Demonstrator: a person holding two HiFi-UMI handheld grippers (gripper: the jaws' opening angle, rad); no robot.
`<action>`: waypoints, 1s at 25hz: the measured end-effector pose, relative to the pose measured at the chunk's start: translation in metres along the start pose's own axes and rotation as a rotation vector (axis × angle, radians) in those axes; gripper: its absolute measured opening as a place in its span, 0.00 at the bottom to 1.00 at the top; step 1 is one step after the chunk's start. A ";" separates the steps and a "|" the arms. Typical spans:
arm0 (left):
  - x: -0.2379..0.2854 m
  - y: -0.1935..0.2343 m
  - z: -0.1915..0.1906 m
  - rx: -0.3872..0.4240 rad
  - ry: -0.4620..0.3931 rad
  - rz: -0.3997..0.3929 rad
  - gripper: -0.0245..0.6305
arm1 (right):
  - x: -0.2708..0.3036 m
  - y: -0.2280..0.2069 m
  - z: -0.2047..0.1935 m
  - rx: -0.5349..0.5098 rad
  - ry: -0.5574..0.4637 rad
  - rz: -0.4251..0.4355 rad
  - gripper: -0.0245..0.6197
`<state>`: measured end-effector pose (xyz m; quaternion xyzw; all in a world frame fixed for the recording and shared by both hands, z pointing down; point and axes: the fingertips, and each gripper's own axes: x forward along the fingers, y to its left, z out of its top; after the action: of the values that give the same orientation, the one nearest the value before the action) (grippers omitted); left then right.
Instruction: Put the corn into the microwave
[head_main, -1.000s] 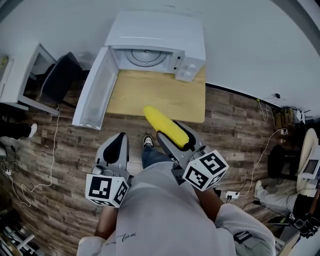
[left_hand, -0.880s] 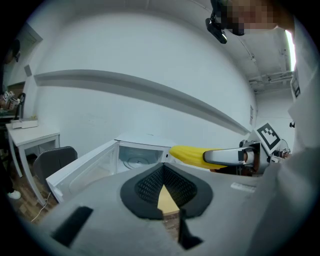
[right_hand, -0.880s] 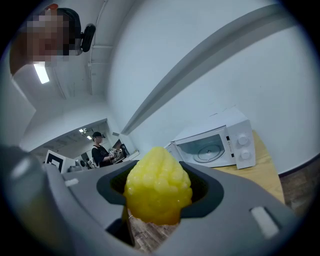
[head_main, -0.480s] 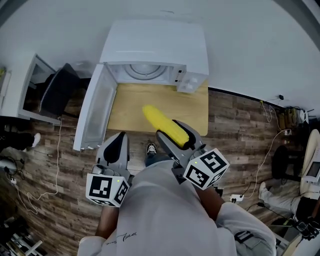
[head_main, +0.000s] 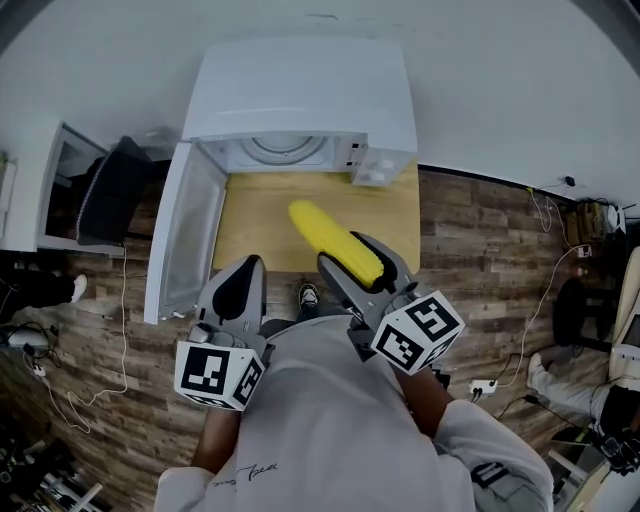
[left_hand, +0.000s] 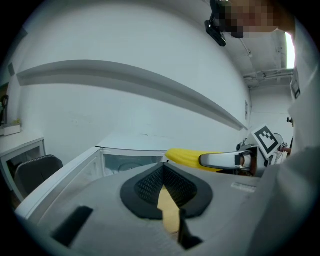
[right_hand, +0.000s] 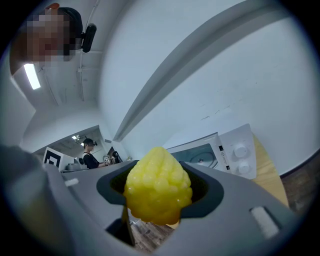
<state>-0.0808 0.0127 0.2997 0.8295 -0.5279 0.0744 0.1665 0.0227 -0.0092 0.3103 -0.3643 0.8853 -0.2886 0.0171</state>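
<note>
A yellow corn cob (head_main: 331, 241) sticks out over the wooden table (head_main: 392, 216), and my right gripper (head_main: 362, 272) is shut on its near end. In the right gripper view the corn (right_hand: 157, 186) fills the space between the jaws, pointing toward the white microwave (right_hand: 216, 150). The microwave (head_main: 300, 95) stands at the table's far edge, its door (head_main: 184, 236) swung open to the left and the glass turntable (head_main: 286, 150) showing inside. My left gripper (head_main: 236, 292) hangs at the table's near edge, shut and holding nothing. From the left gripper view the corn (left_hand: 186, 157) shows to the right.
A dark office chair (head_main: 112, 188) and a white cabinet (head_main: 40, 190) stand left of the open door. Cables (head_main: 95, 370) lie on the wood-pattern floor, with a power strip (head_main: 481, 386) at the right. The person's shoe (head_main: 309, 295) shows under the table edge.
The view has closed in on the microwave. My right gripper has carried the corn slightly forward over the table. The left gripper keeps its place beside it.
</note>
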 end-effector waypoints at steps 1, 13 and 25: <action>0.001 -0.001 0.000 0.003 0.002 -0.001 0.02 | 0.000 -0.002 0.000 0.004 -0.005 0.000 0.44; 0.006 -0.010 -0.011 -0.004 0.033 -0.025 0.02 | -0.002 -0.022 -0.006 0.041 -0.035 -0.047 0.44; 0.018 0.005 -0.011 -0.017 0.060 -0.069 0.02 | 0.022 -0.037 -0.011 0.062 -0.028 -0.083 0.44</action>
<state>-0.0765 -0.0009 0.3164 0.8431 -0.4945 0.0889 0.1918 0.0273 -0.0393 0.3426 -0.4041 0.8596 -0.3114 0.0286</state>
